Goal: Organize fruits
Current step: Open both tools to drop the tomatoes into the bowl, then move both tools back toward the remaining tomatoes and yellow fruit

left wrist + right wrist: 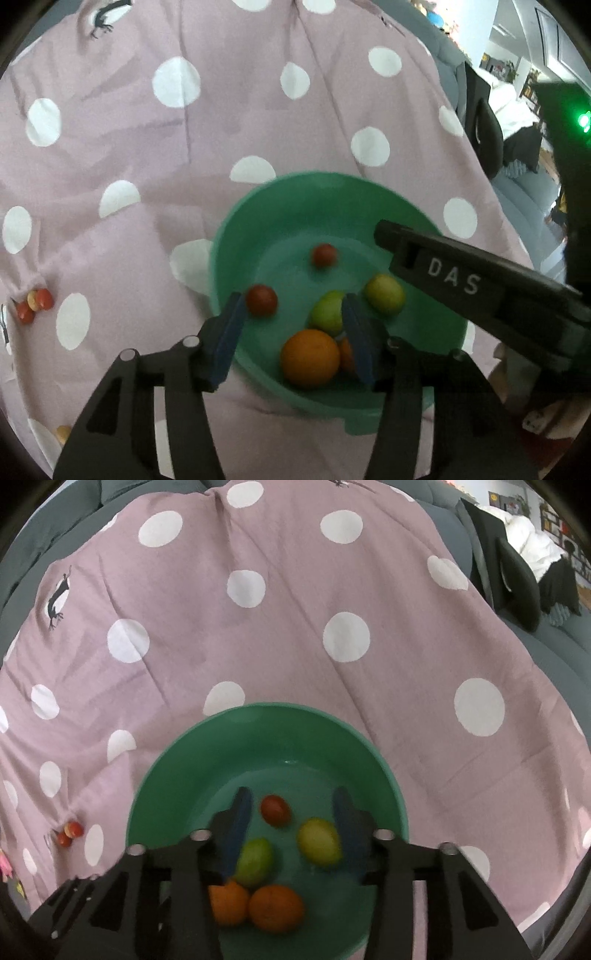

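Observation:
A green bowl (236,236) sits on a pink polka-dot cloth and holds several fruits: an orange (309,357), a green fruit (327,312), a yellow-green fruit (384,293) and two small red fruits (261,300) (324,255). My left gripper (293,338) is open and empty over the bowl's near side. My right gripper (291,827) is open and empty above the bowl (177,760), with a red fruit (275,809), a yellow fruit (319,841), a green fruit (255,862) and two oranges (276,908) below it. The right gripper's finger (472,284) shows in the left wrist view.
A small cluster of red and yellow fruits (34,304) lies on the cloth at the left; it also shows in the right wrist view (68,833). A grey sofa (554,642) and dark items lie beyond the cloth at the right.

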`<act>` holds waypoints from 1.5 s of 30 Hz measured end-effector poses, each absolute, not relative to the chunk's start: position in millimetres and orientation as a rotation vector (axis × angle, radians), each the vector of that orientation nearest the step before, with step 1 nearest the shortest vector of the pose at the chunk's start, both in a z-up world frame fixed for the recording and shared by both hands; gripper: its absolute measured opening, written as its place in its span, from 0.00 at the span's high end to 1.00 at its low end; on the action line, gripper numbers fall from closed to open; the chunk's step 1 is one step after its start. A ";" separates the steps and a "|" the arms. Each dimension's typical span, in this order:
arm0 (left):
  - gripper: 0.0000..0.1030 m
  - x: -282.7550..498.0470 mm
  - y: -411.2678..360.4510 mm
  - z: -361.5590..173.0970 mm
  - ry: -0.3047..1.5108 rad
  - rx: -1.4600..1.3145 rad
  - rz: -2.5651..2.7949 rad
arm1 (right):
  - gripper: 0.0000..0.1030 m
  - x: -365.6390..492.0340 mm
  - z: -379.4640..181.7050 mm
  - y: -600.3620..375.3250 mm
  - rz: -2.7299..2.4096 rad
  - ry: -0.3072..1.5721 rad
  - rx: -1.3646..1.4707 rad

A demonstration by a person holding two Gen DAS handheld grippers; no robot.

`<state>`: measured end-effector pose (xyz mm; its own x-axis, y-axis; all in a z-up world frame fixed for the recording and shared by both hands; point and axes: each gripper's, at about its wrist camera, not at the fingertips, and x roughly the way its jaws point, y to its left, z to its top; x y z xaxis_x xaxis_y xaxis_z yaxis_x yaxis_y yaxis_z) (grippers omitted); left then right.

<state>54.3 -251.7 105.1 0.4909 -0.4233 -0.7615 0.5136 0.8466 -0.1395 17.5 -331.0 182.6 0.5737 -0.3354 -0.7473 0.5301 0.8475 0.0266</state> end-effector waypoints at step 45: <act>0.63 89.5 87.0 103.3 0.838 -0.386 -0.010 | 0.51 116.3 122.2 -109.6 0.083 0.939 0.080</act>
<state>89.5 87.0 103.3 0.6732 -0.1594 -0.7221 -0.1415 0.9307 -0.3374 116.3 -109.6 122.2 0.5877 0.1061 -0.8021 -0.0360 0.9938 0.1051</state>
